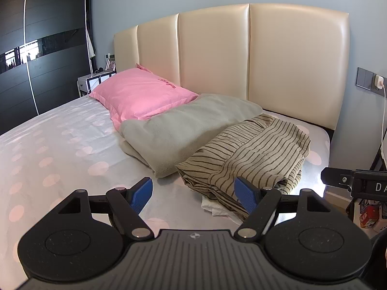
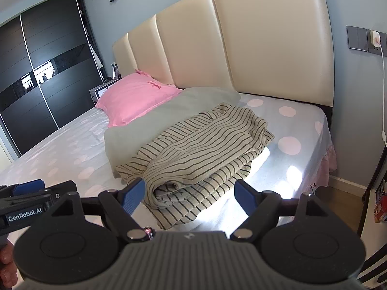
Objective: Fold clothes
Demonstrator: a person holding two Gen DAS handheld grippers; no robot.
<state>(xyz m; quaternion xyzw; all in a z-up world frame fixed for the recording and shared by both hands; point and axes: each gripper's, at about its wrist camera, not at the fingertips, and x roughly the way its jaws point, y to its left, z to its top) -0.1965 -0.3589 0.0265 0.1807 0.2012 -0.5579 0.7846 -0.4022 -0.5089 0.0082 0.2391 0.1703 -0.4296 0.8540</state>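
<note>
Left wrist view: left gripper (image 1: pixel 196 194) wide open, empty; right gripper (image 2: pixel 191 193) likewise — striped garment (image 2: pixel 205 142) folded.

The sheet (image 1: pixel 60 140) is pale grey-white with pink dots. The pillow (image 1: pixel 140 94) is pink with dark red script. The blanket (image 1: pixel 179 130) is plain grey-green. The garment (image 2: pixel 200 145) is beige with thin dark stripes. The headboard (image 1: pixel 241 55) is cream, the wall (image 2: pixel 358 91) grey-blue, the wardrobe (image 1: pixel 43 55) black.

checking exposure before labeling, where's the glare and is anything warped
Right wrist view: sunlight blows out the sheet beside the striped garment. Left wrist view: a smaller bright patch by the bed edge. Both views: fisheye bends the headboard.
</note>
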